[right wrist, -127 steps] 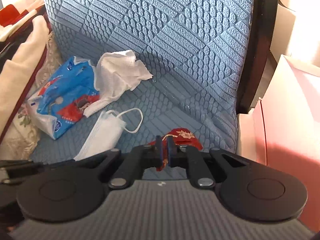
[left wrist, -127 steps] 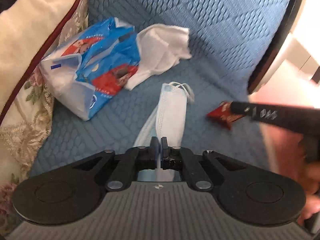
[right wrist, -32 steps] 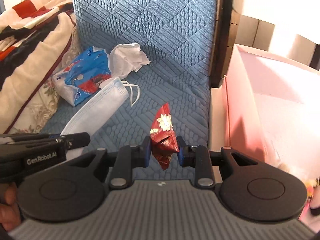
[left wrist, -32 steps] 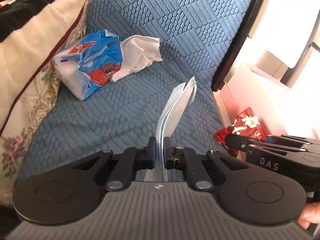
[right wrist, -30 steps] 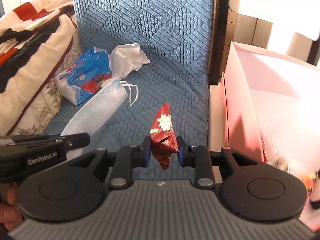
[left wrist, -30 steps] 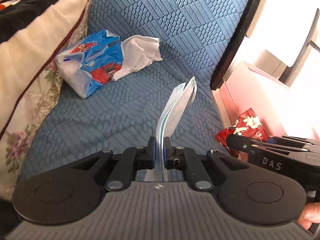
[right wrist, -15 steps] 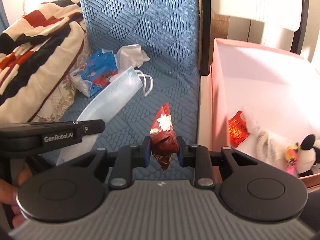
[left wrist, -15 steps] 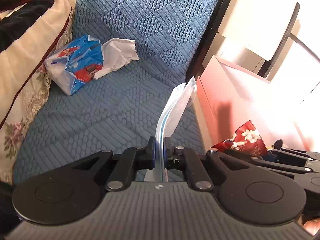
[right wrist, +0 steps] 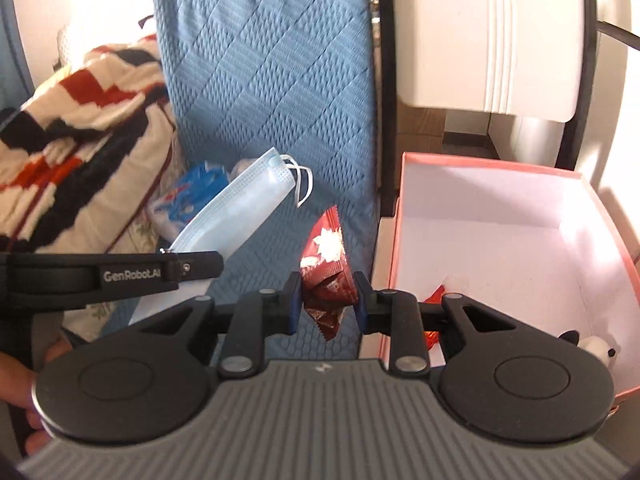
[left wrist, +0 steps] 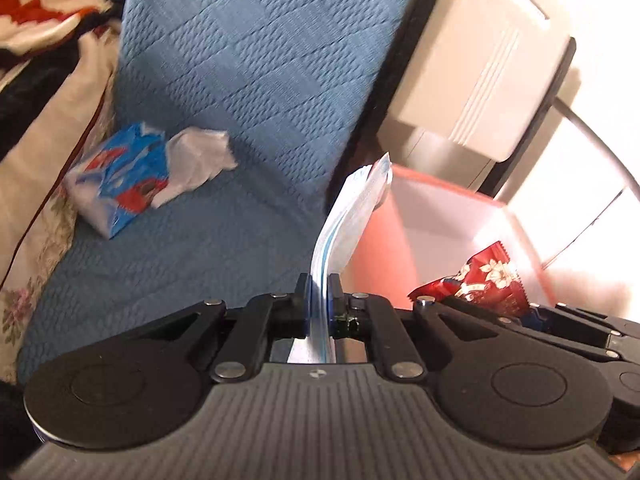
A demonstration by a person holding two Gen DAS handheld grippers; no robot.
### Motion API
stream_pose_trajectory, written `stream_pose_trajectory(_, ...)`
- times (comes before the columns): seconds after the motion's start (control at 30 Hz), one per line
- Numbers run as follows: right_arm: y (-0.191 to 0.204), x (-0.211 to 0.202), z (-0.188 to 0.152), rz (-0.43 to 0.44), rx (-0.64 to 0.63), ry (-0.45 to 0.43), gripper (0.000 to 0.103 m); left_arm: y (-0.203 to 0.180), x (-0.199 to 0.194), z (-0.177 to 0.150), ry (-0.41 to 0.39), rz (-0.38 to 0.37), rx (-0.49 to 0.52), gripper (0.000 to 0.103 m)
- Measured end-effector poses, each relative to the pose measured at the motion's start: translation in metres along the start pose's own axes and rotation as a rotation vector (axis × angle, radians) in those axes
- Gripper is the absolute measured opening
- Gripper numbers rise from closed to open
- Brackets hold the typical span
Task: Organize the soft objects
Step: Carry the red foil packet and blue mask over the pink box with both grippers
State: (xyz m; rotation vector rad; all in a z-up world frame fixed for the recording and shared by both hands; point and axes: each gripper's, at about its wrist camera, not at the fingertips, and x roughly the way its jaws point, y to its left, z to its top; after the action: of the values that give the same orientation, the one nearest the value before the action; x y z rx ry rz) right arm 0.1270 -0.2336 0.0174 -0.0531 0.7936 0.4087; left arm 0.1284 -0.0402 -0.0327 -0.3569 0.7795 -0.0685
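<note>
Blue quilted sofa seat [left wrist: 192, 264], upright back cushion behind it, dark frame along its right edge.

Item 1: face mask [left wrist: 352, 216], pale blue, folded flat. Clamped edge-on between the nearly closed fingers of the left gripper [left wrist: 319, 306]; held clear of the seat, its free end with white ear loops standing up and forward, near the seat's right edge and the box's near-left corner.

Item 2: snack packet [right wrist: 326, 276], red with a white flower print, crinkled. Pinched between the fingers of the right gripper [right wrist: 326, 306], jaws part-way apart around it; hangs above the seat's right edge, just beside the box wall.

Item 3: pink box [right wrist: 400, 216], open-topped, white inside, standing just off the seat's right edge. Inside, at the near end, a small red wrapper and a white soft toy, both partly hidden by the right gripper.

Item 4: tissue pack [left wrist: 116, 180], blue, red and white, at the seat's rear-left corner, a crumpled white tissue [left wrist: 196, 160] touching its right side.

Item 5: blanket [right wrist: 76, 140], cream, red and black, heaped along the seat's left edge.

Item 6: white appliance [right wrist: 488, 36] behind the box.
</note>
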Motion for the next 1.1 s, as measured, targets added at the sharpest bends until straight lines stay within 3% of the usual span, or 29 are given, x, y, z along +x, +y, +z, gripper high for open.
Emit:
stream_pose_trajectory(0.63, -0.038, -0.049, 0.05, -0.007, -0.017, -0.084, 0.03, -0.069, -0.035, 0.05, -0.126, -0.062, 0.008, 0.009)
stream_pose_trajectory(1.0, -0.088, -0.047, 0.051, -0.062, -0.013, -0.039, 0.03, -0.12, -0.01, 0.052, -0.102, -0.113, 0.04, 0.009)
stream_pose_trajectory(1.1, -0.112, -0.028, 0.035, -0.105, 0.012, 0.036, 0.03, -0.134, 0.013, 0.042, -0.056, -0.115, 0.073, 0.009)
